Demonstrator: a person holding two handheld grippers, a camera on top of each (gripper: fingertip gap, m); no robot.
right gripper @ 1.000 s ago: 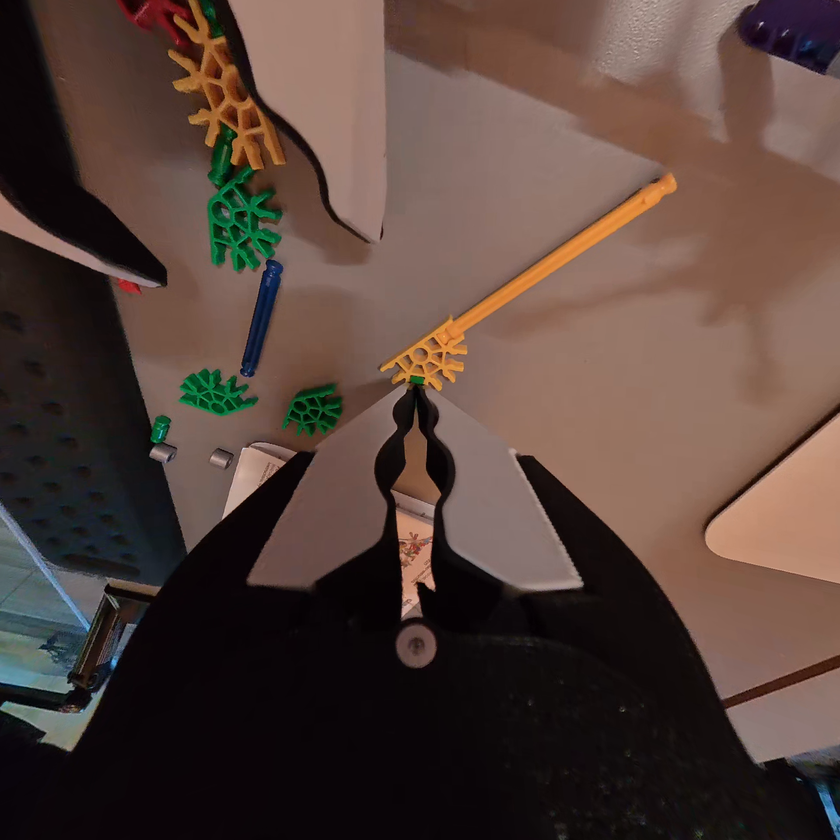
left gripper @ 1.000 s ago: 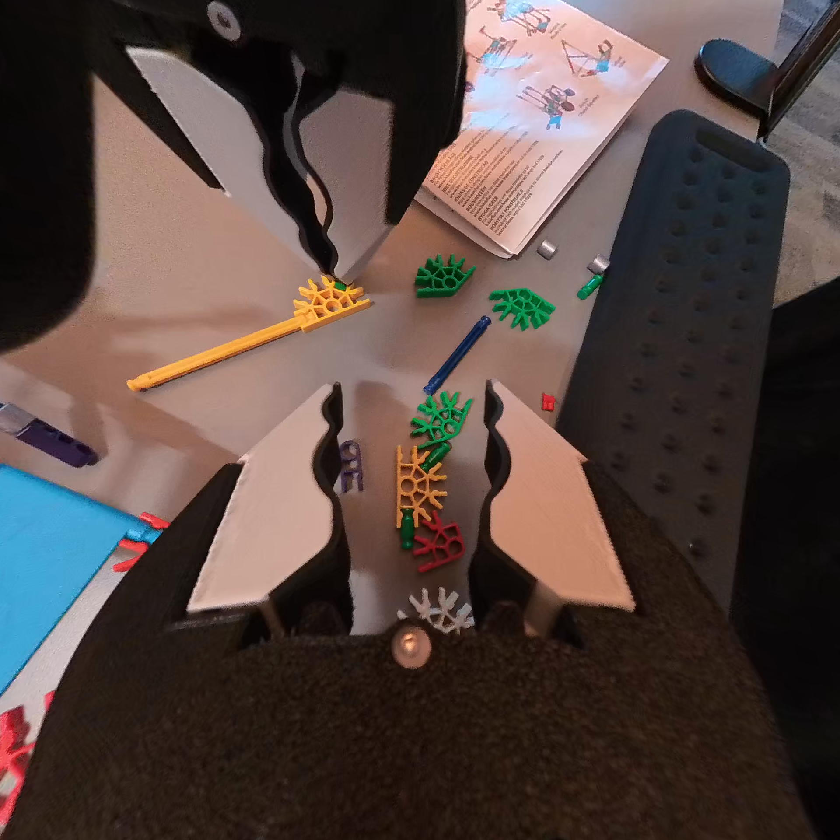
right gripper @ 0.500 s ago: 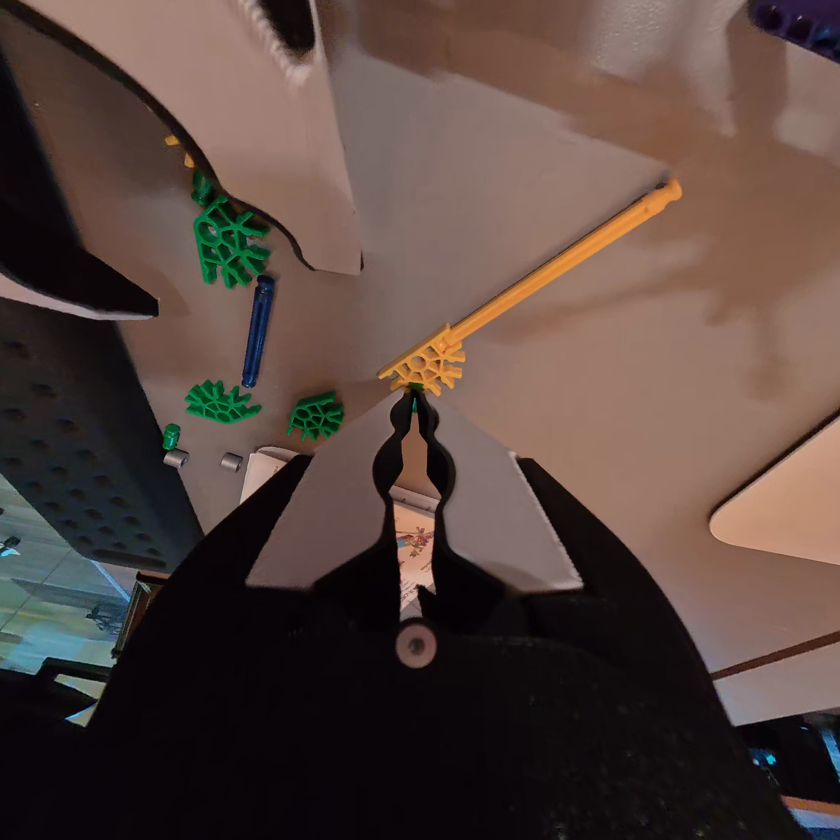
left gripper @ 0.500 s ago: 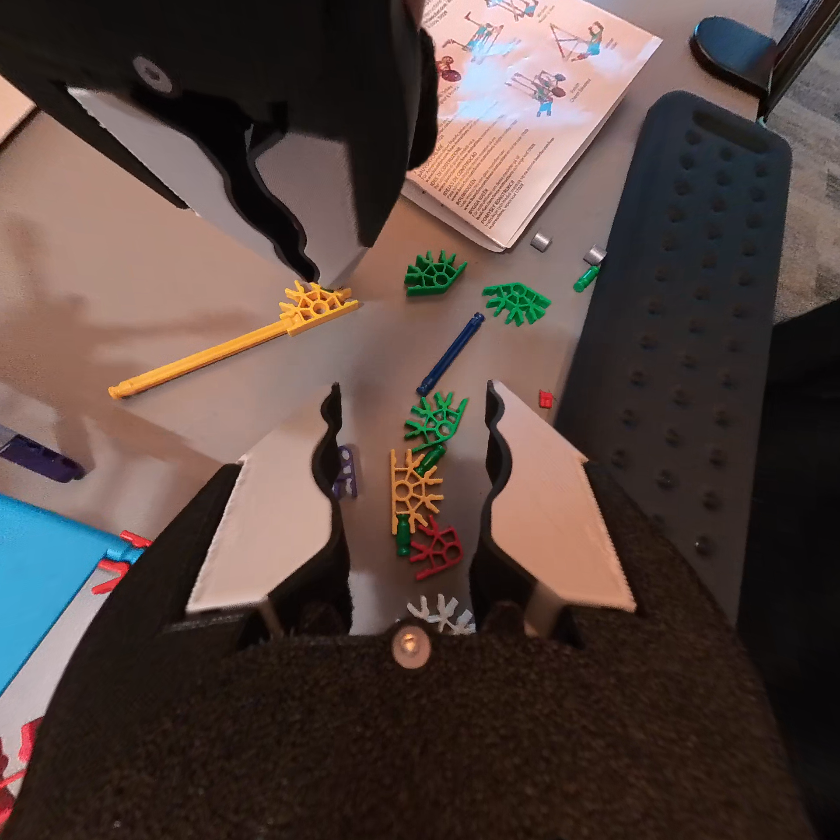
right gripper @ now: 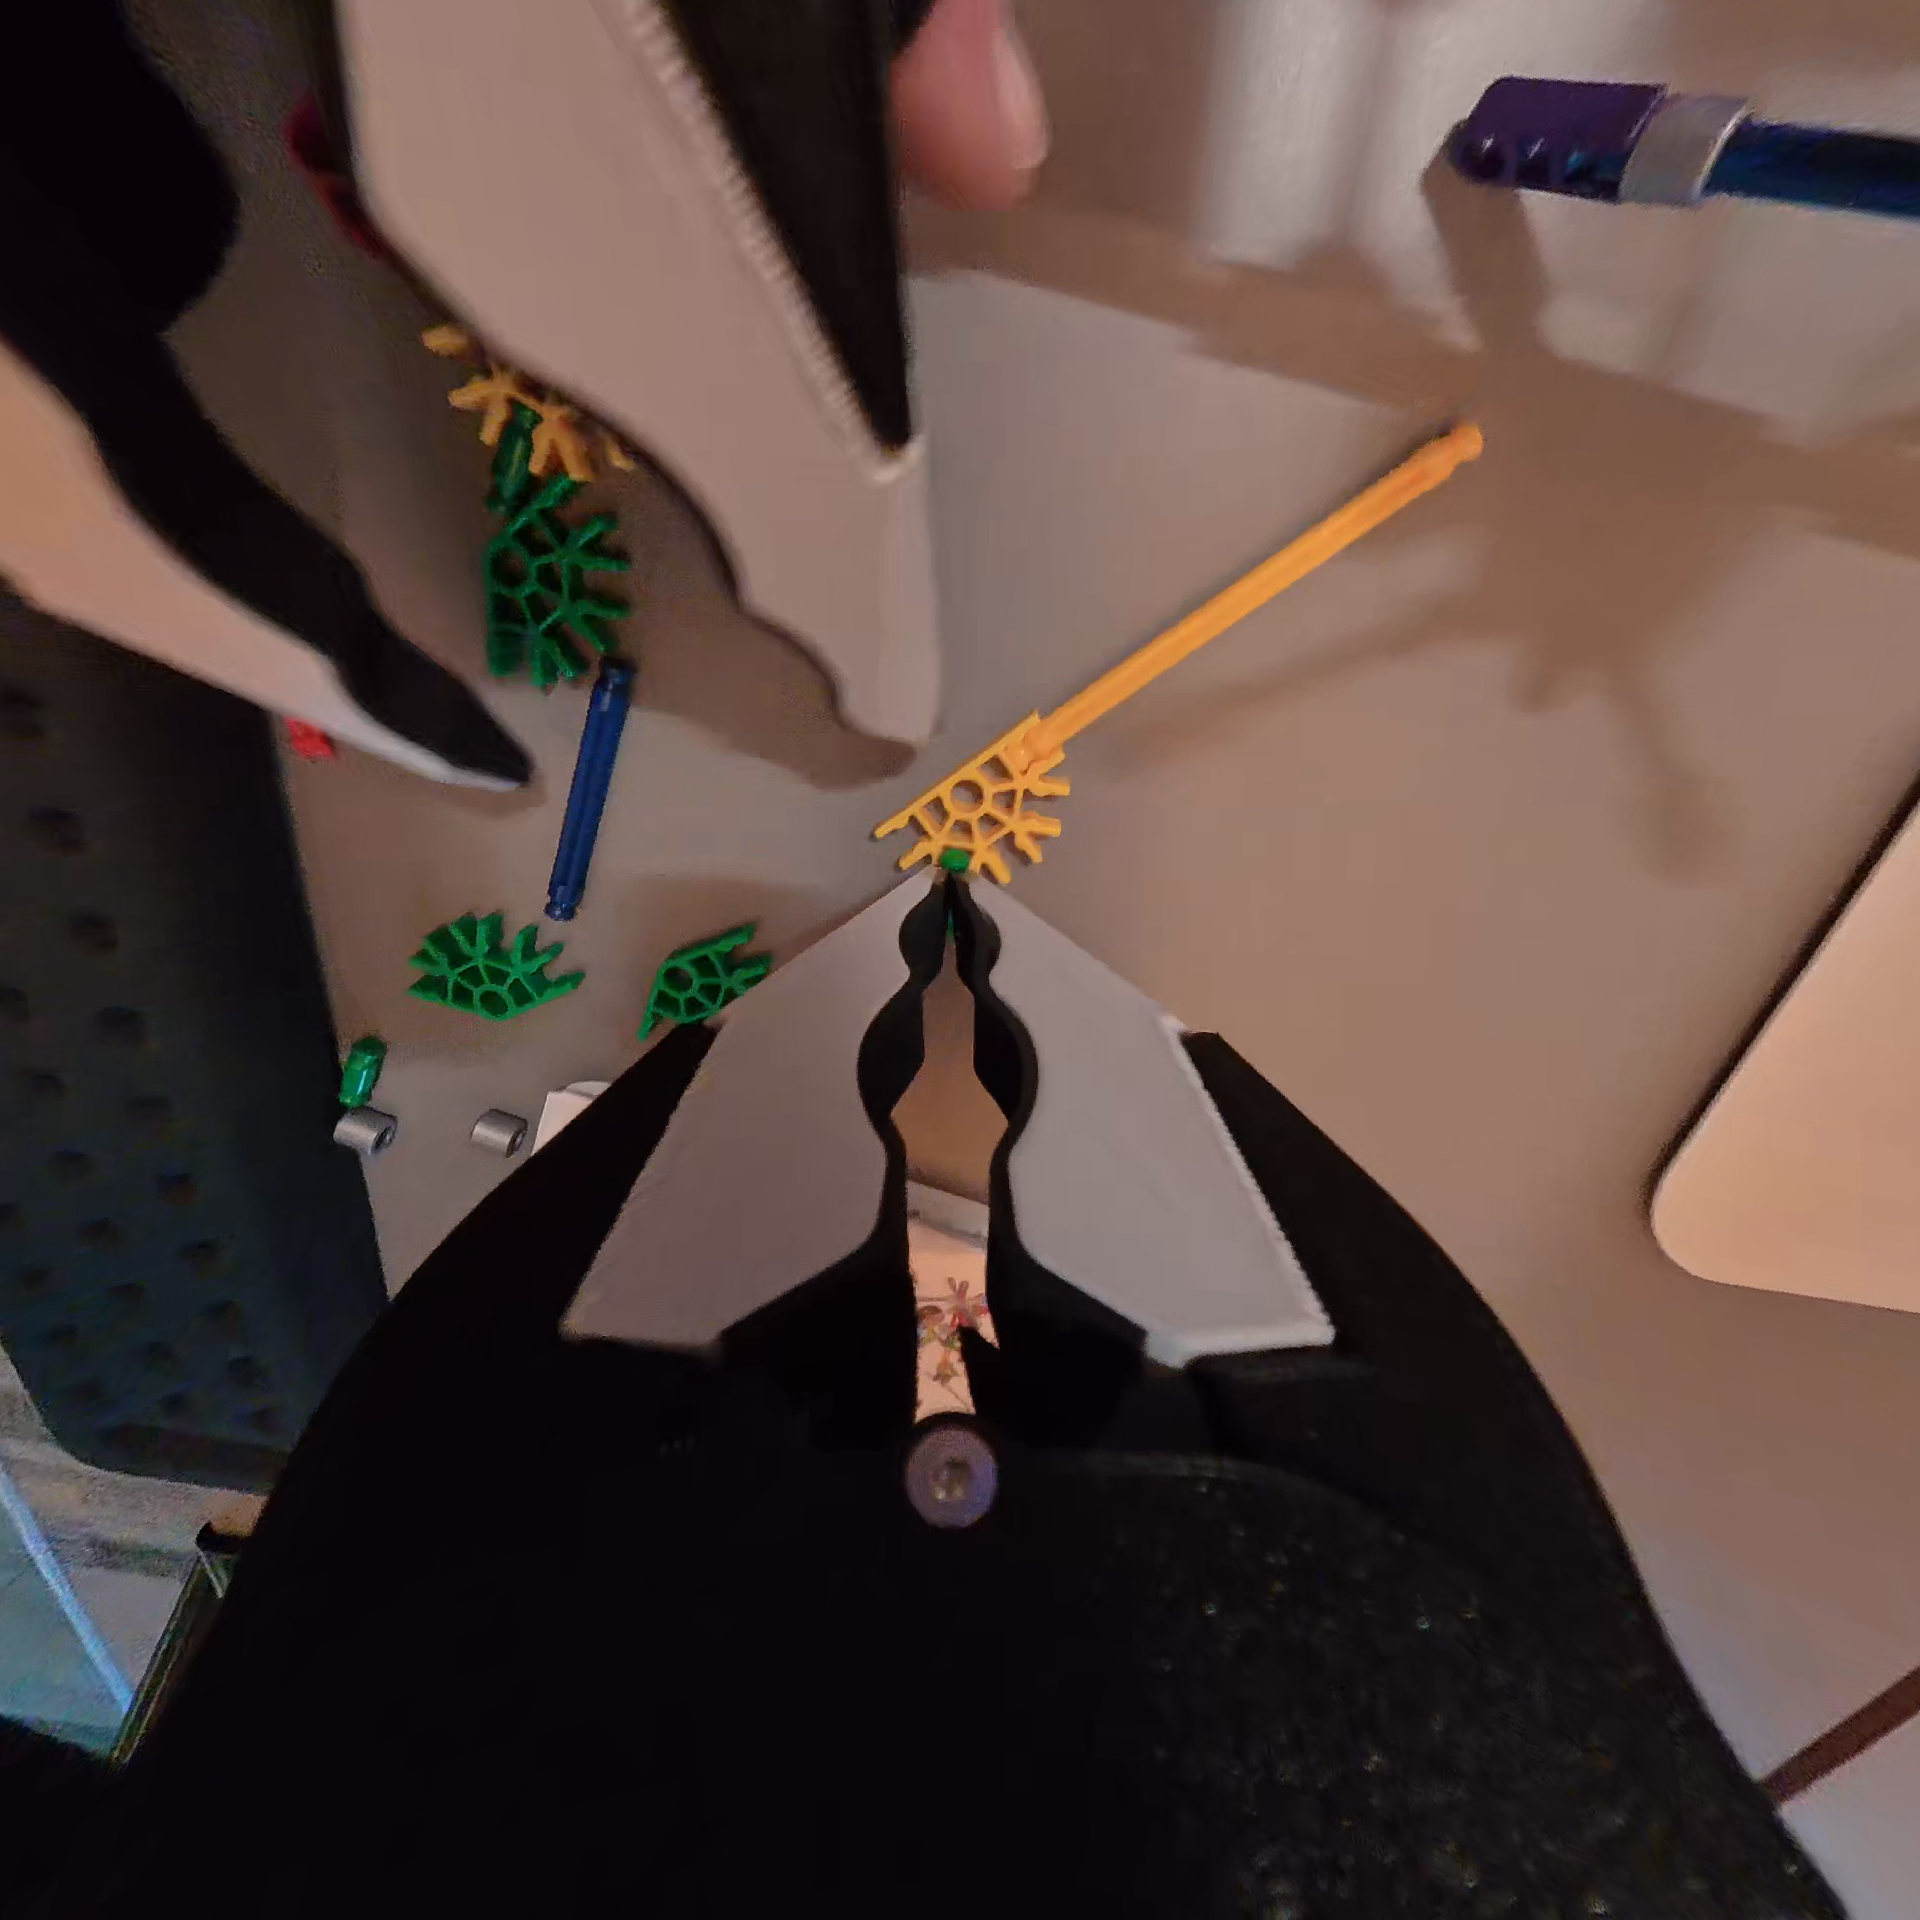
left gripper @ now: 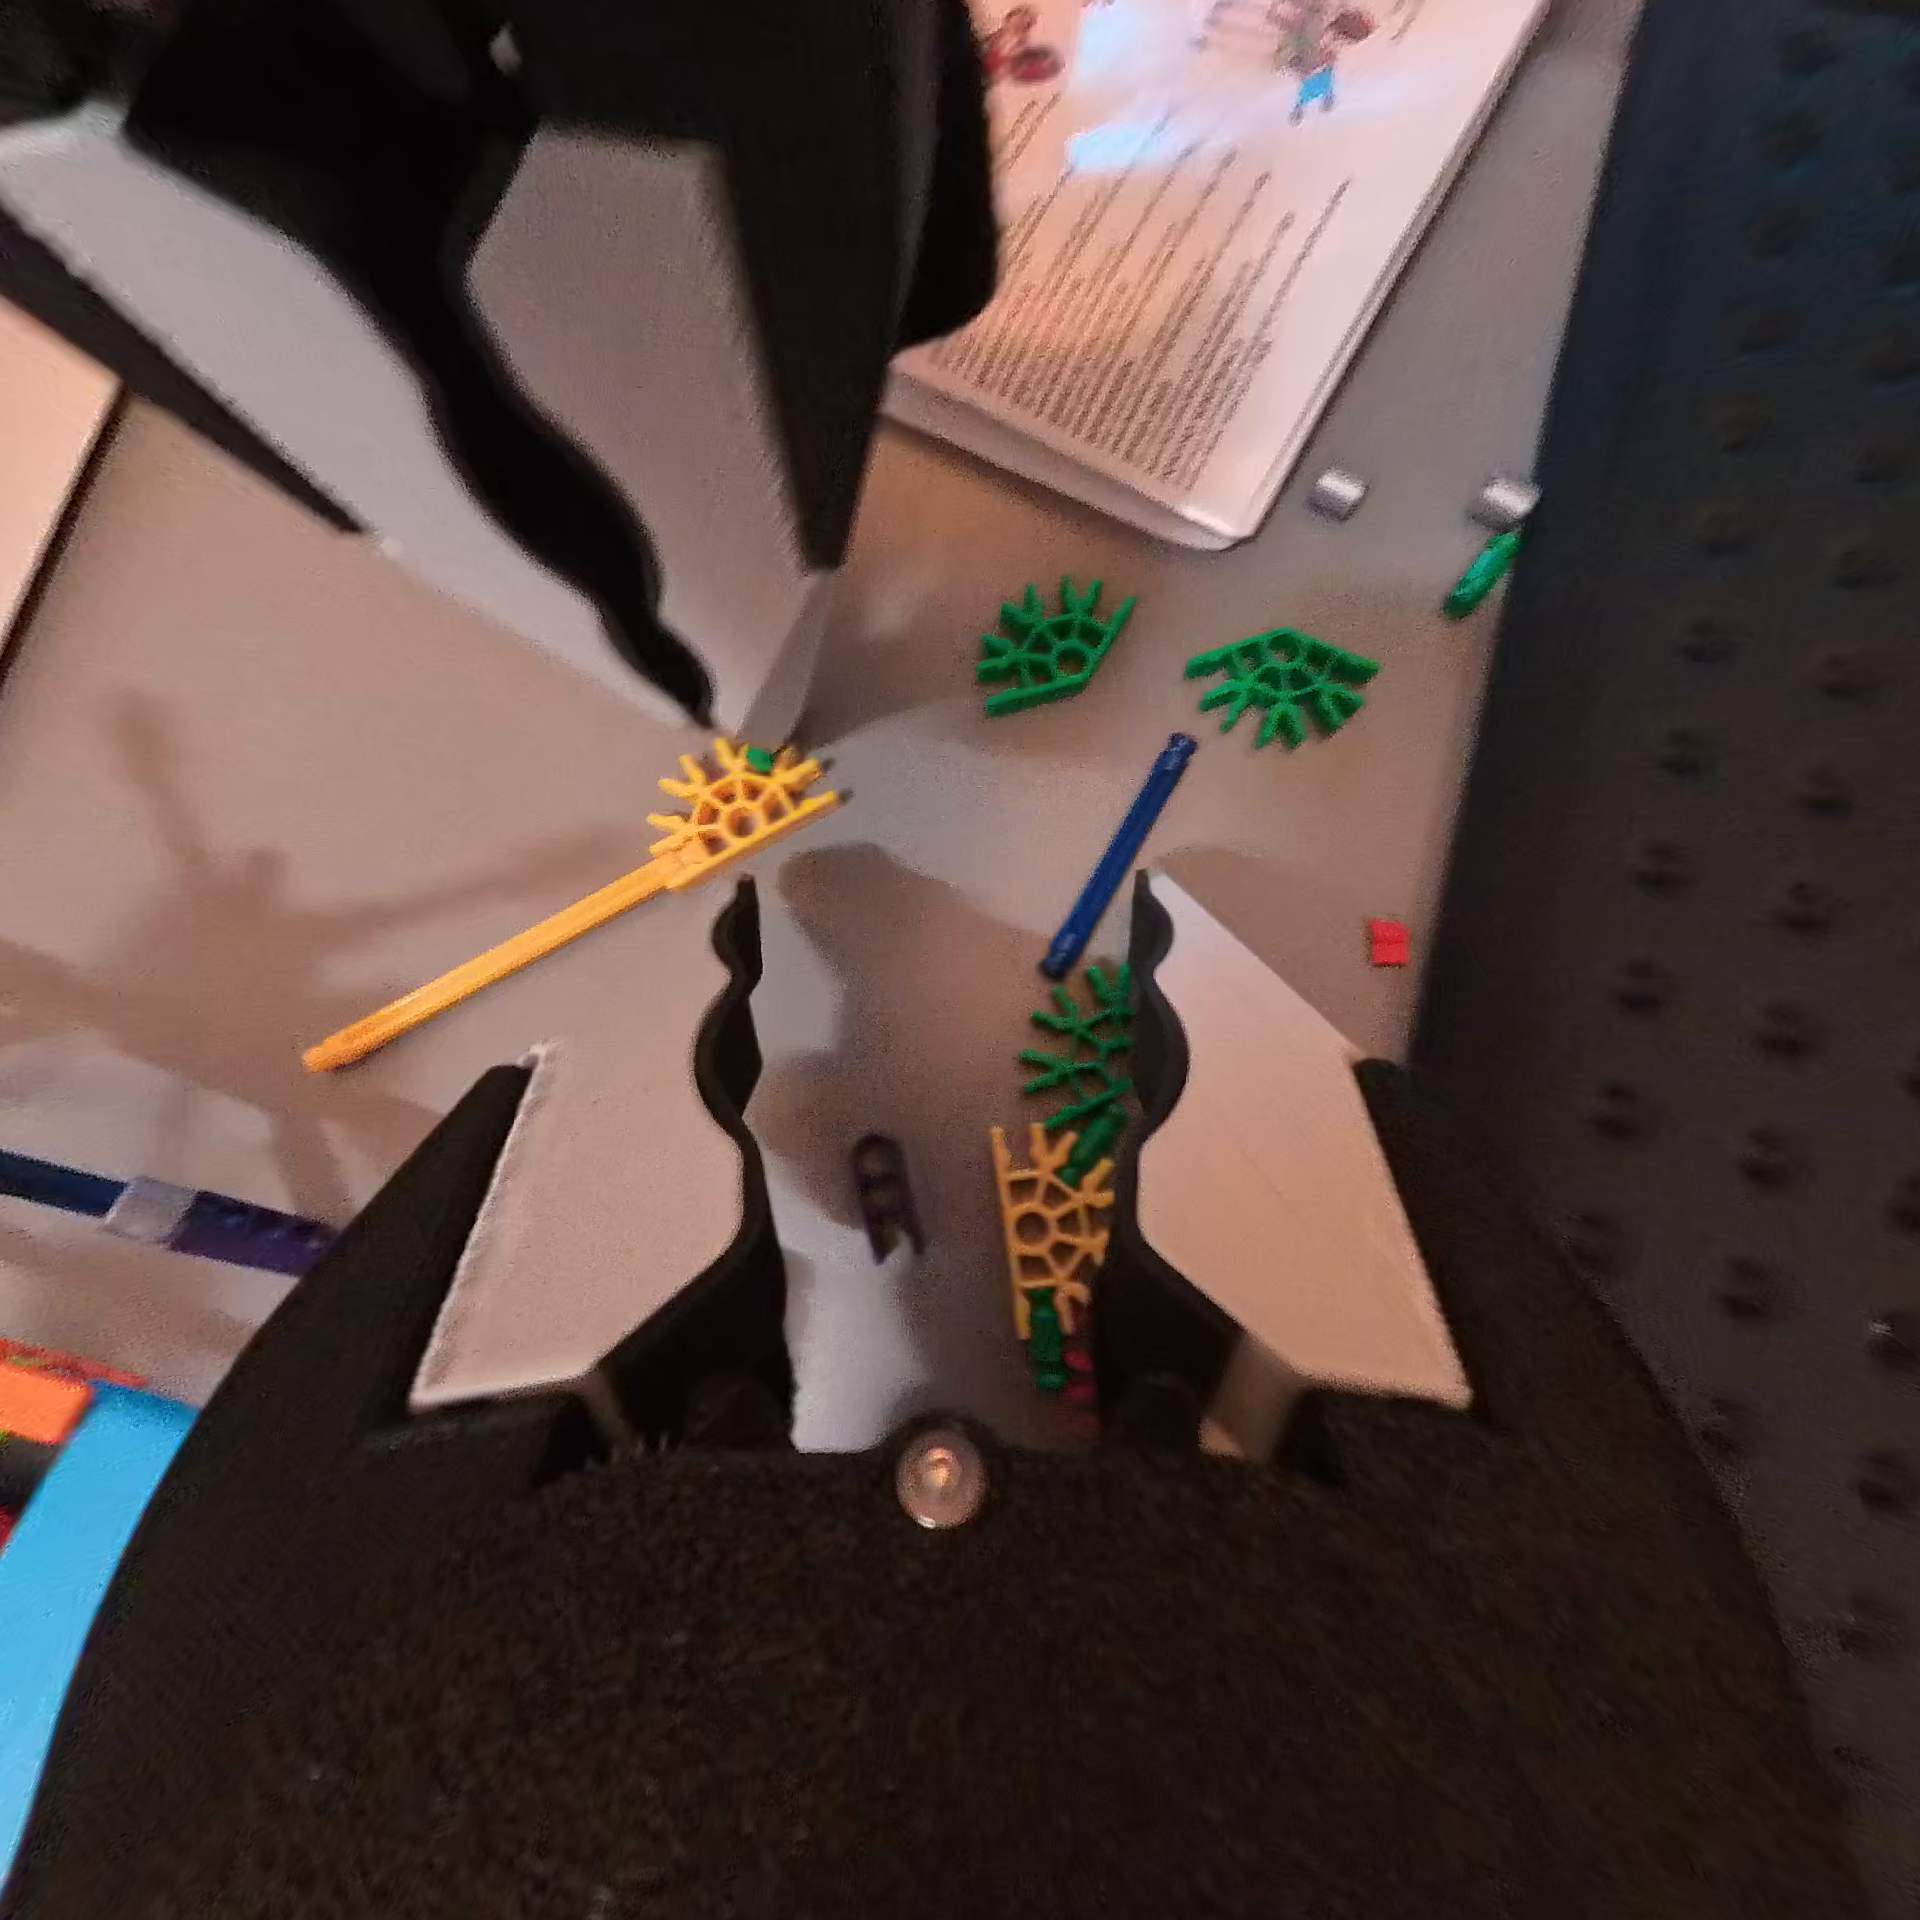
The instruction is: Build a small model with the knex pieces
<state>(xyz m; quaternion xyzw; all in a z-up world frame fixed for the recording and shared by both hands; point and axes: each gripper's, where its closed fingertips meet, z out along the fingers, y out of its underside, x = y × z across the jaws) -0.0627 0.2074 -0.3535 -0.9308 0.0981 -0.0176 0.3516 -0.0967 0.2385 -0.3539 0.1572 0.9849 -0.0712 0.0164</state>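
Two grippers: right gripper (right gripper: pixel 948 896) pinched onto green peg (right gripper: pixel 952 860) at yellow connector (right gripper: pixel 977 816); yellow rod (right gripper: pixel 1247 594) trailing away up-right; left gripper (left gripper: pixel 940 894) wide open, empty, just beside.

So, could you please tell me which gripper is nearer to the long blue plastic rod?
Left. The left gripper is open, one fingertip beside the blue rod; the right gripper is farther off, shut at the yellow connector.

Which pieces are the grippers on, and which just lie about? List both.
At the grippers:
right gripper, shut on green rod
yellow connector touching that rod, on yellow rod
left gripper, open, beside the connector

Lying about:
green connectors
blue rod
purple clip
grey spacers
booklet
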